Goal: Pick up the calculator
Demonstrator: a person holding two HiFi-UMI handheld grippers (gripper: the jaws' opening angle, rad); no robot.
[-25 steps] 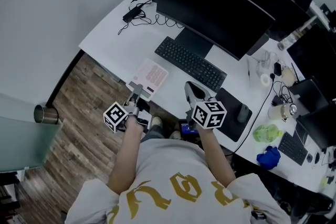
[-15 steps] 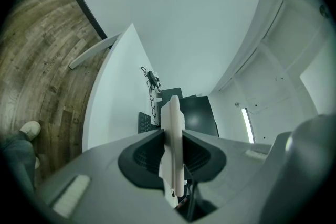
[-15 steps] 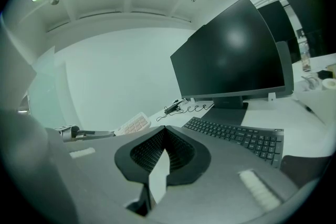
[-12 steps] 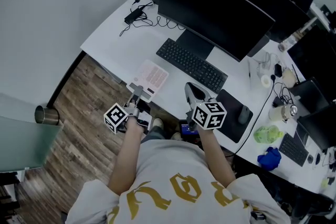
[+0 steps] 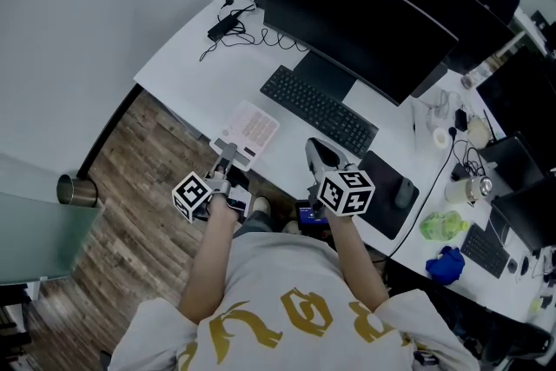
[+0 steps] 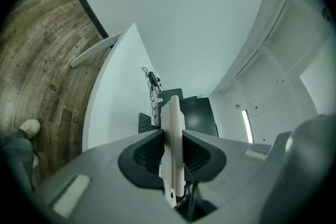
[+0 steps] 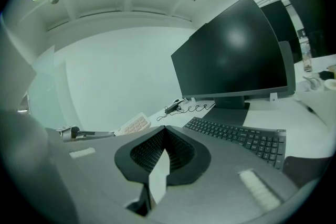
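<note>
Left hand-held gripper clamped on the near end of the flat white calculator with pinkish keys.

Its jaws press the calculator's two faces, and the slab shows edge-on between them. The calculator sits at the near edge of the white tabletop, left of the black keyboard; whether it is lifted cannot be told. The right hand-held gripper is closed on nothing, beside the keyboard's near edge. A wide black monitor stands behind.
</note>
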